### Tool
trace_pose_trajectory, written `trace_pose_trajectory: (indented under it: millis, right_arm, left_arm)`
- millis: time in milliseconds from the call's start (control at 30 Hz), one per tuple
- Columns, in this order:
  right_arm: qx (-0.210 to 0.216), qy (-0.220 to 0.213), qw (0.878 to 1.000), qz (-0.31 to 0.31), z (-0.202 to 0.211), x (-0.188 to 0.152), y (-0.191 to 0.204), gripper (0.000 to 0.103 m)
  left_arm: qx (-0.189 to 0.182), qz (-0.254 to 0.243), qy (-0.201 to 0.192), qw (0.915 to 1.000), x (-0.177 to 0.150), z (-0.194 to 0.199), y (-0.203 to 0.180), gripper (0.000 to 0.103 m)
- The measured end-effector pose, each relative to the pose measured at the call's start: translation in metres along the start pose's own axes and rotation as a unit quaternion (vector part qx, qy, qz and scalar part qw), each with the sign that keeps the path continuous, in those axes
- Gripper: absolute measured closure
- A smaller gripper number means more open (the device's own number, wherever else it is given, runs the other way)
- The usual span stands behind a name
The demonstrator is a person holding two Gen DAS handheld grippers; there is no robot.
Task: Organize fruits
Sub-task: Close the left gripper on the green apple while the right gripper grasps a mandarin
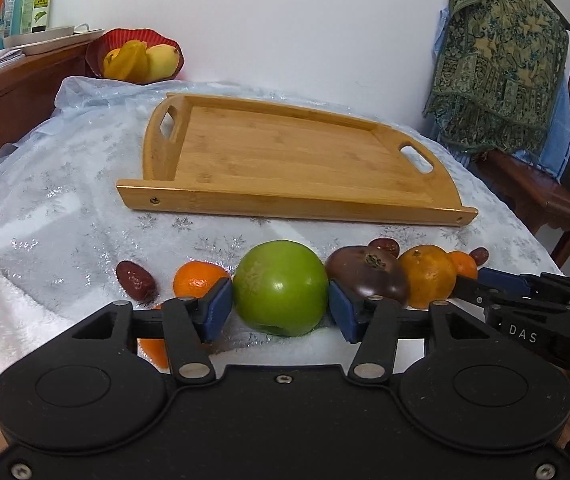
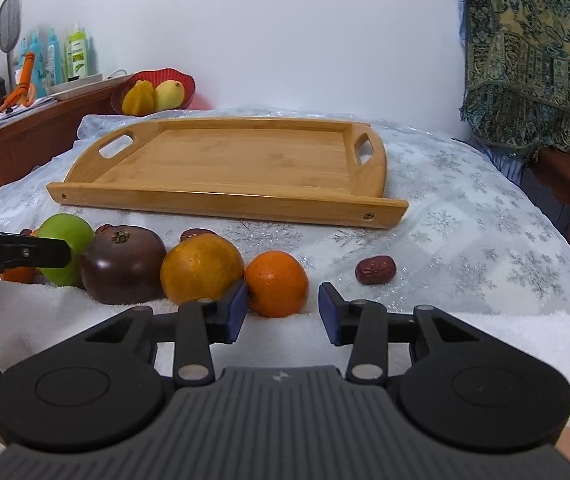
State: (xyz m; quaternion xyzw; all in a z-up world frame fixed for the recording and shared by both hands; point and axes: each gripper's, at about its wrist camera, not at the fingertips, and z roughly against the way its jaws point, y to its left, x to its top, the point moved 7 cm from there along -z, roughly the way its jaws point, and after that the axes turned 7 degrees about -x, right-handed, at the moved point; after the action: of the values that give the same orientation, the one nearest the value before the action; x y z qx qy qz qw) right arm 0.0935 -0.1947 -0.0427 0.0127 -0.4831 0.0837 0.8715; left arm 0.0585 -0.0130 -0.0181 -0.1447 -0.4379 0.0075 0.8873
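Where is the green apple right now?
In the left wrist view the green apple sits at centre between the left gripper's blue pads, in front of the wooden tray, with a small orange to its left and a dark purple fruit to its right.

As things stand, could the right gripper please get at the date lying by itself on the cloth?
Probably yes. The date lies alone beyond and just right of the right gripper, with bare cloth between. The small orange against its left pad would have to be left behind first.
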Motion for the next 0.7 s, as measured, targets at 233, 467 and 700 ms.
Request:
trace_pose_trajectory:
  millis: [233,467,700]
  right_arm:
    - [-0.007,-0.019,1.0,0.009,-0.006,0.006,0.001,0.055]
    - [-0.007,-0.026,1.0,0.001,-0.011,0.009,-0.002,0.04]
    - [-0.007,-0.024,1.0,0.011,-0.012,0.008,0.001,0.037]
  left_arm:
    - [0.007,-0.029,-0.017,0.9994,0.002,-0.007,-0.006,0.047]
    - [0.012,-0.032,-0.016,0.9993,-0.003,0.001,-0.007,0.052]
    - [0.02,-0.049,-0.019,0.9984,-0.015,0.014,-0.013,0.051]
